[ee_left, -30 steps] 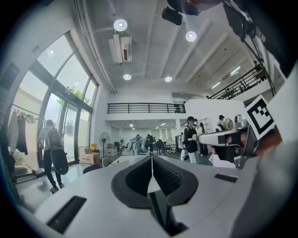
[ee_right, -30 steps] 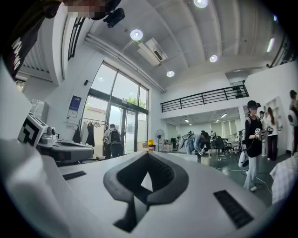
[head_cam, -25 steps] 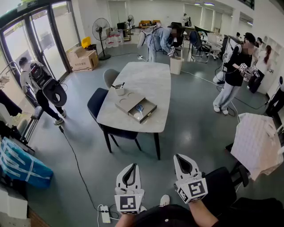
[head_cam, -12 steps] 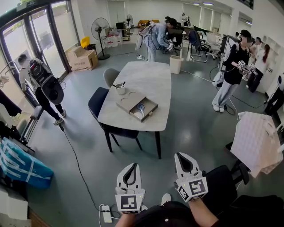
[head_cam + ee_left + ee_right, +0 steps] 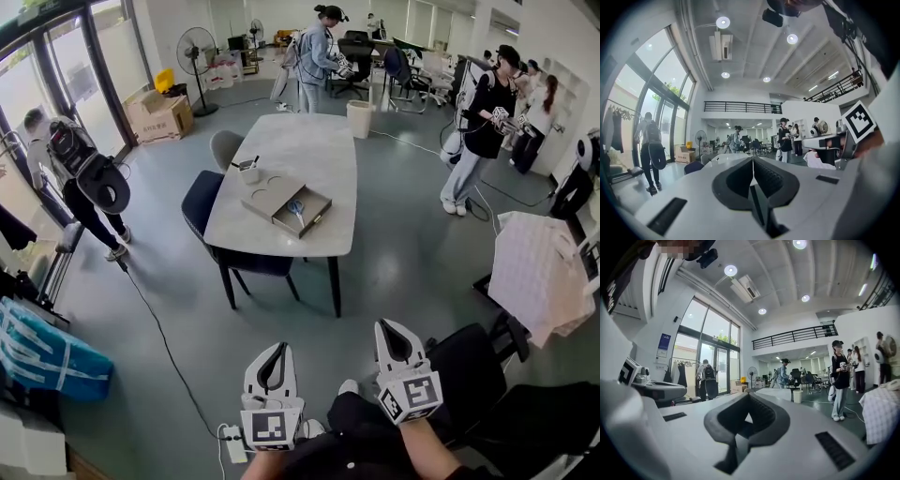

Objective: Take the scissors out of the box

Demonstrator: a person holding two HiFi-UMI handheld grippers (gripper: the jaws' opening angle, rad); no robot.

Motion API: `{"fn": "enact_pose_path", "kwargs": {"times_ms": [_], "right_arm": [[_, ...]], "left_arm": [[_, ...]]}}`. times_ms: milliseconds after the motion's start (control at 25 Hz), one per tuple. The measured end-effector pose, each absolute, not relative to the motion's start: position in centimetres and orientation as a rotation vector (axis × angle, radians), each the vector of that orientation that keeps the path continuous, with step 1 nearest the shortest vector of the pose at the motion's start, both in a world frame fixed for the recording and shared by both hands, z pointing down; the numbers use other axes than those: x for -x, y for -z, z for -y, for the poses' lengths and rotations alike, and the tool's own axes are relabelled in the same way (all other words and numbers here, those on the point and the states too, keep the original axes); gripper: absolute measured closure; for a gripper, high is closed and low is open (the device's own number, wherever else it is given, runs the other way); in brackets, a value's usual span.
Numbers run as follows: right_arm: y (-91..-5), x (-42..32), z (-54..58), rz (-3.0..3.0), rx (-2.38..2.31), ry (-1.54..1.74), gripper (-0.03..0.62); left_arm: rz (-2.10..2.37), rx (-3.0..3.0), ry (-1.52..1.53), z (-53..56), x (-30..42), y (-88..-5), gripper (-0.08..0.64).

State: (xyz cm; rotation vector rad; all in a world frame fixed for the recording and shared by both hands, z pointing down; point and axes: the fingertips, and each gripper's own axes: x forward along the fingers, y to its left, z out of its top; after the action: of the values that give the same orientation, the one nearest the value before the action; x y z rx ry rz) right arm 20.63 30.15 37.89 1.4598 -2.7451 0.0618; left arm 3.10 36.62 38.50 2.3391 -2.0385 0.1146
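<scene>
The left tool (image 5: pixel 274 352) and right tool (image 5: pixel 394 330) are both closed and empty, well apart from the far bench (image 5: pixel 319 159). The scissors (image 5: pixel 296 208) lie in the open box (image 5: pixel 267 199) there. Arriving with jaws closed would likely shove the scissors rather than grasp them.

One table (image 5: pixel 309 155), one box (image 5: pixel 265 199) — one scissors (image 5: pixel 296 208)

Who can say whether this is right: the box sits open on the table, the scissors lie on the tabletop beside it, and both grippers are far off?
One slip: the head view shows the scissors lying inside the open box, not beside it. The box does sit open on the table, and the left gripper and right gripper are far off.
</scene>
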Motion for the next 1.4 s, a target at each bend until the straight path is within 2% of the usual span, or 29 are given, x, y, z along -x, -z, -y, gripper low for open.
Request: {"fn": "enact_pose_path", "kwargs": {"times_ms": [600,1400], "right_arm": [[-38.6,-16.7,-26.3,2.753,-1.433,-0.046,0.597],[-38.7,-14.2,-7.6,2.764,-1.413,-0.084,0.596]], "left_arm": [[2.085,-2.307,-0.032,-34.0,1.3,-38.5,0.543],[2.099,-2.272,-0.137,-15.9,3.7,-38.6,0.543]]}}
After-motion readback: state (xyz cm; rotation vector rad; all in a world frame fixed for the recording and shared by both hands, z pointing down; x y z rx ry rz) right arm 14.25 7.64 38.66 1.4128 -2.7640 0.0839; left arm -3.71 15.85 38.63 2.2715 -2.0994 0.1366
